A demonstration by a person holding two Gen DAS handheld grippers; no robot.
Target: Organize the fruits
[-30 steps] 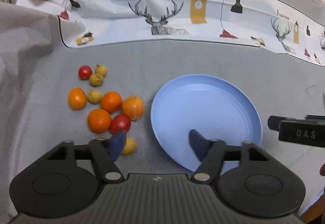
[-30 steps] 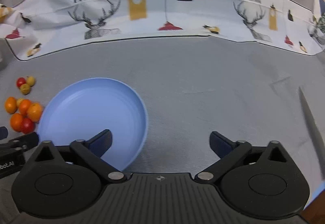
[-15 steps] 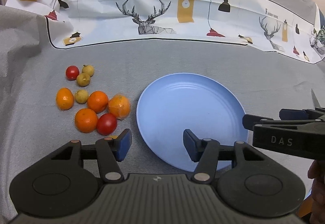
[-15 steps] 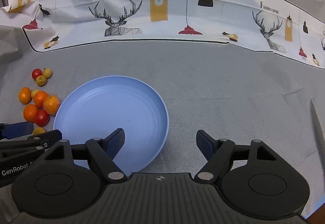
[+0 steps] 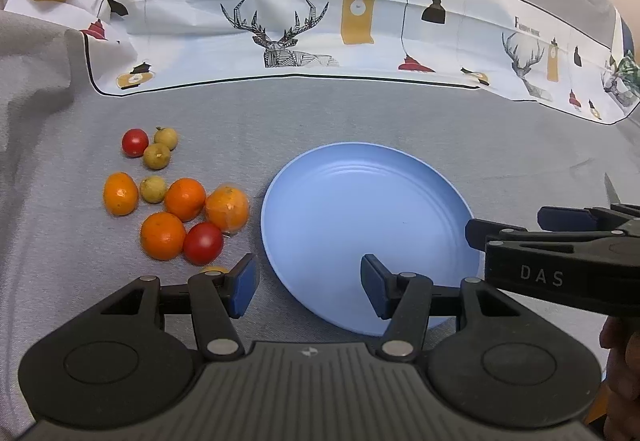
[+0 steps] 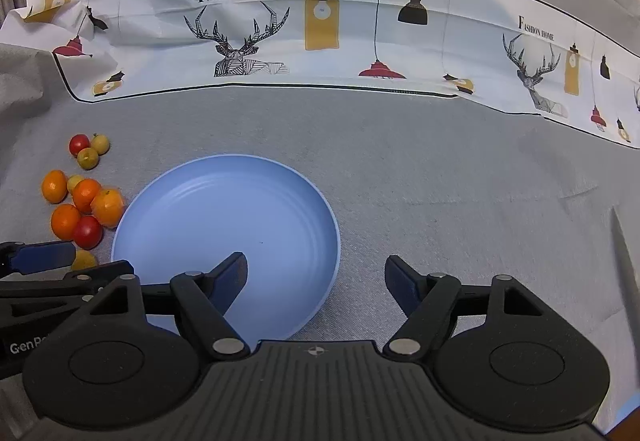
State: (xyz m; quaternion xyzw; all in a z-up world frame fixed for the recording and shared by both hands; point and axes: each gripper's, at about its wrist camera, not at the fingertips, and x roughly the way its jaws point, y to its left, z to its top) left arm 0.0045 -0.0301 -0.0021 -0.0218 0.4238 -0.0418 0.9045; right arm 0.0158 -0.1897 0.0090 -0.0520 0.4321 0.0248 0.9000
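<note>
1. The left hand-held gripper (image 5: pixel 307 283) hovers with its fingers apart and nothing between them; its left fingertip (image 5: pixel 242 289) is over bare grey cloth and its right one over the near-left rim of the blue plate (image 5: pixel 360 209).
2. The right hand-held gripper (image 6: pixel 316 283) is also spread wide and holds nothing; its left fingertip (image 6: pixel 230 279) hangs over the plate's near part, the right one over bare cloth.
3. The fruits lie in a loose cluster on the worktop (image 5: pixel 248 117) to the left of the plate: four oranges (image 5: pixel 185 199), two red tomatoes (image 5: pixel 203 243) and three small yellow-green fruits (image 5: pixel 157 156).
4. The nearest orange (image 5: pixel 227 208) sits just beside the plate's left edge, with a thin strip of cloth between them.
5. One more yellow fruit (image 5: pixel 214 269) peeks out just behind the left gripper's left finger, mostly hidden.
6. The plate holds nothing, its whole inner surface bare.
7. A printed cloth (image 5: pixel 360 25) with deer and lamps edges the far side of the worktop.
8. A wide stretch of grey cloth lies open right of the plate, up to a knife blade (image 6: pixel 626 273) near the right edge.
</note>
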